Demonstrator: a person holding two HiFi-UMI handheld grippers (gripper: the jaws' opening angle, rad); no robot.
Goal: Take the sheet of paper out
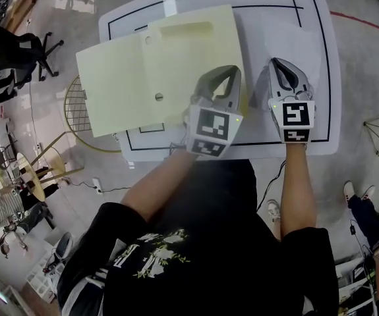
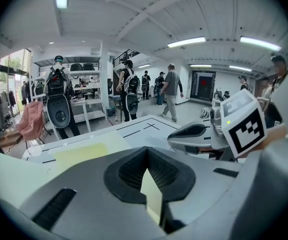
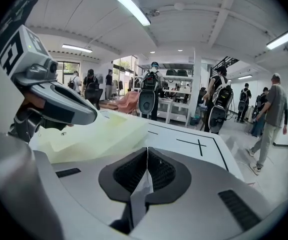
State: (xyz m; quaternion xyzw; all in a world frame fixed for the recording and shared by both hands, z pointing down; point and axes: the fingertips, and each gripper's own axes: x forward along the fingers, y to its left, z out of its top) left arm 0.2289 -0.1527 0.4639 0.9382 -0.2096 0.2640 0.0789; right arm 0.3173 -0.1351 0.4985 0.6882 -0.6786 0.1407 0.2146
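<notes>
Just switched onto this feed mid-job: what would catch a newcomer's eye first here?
The big pale yellow folder stands out first, lying on the white table and overhanging its left edge in the head view. The left tongs are clamped on the folder's right edge. Just beside them, the right tongs pinch a thin white sheet.

No words or numbers are legible anywhere; the shirt print (image 1: pixel 156 252) is too blurred to read.

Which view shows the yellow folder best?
Head view: nearly the whole yellow folder shows, spread open. Left gripper view shows only a strip and the edge in its jaws; right gripper view, a low side-on part.
</notes>
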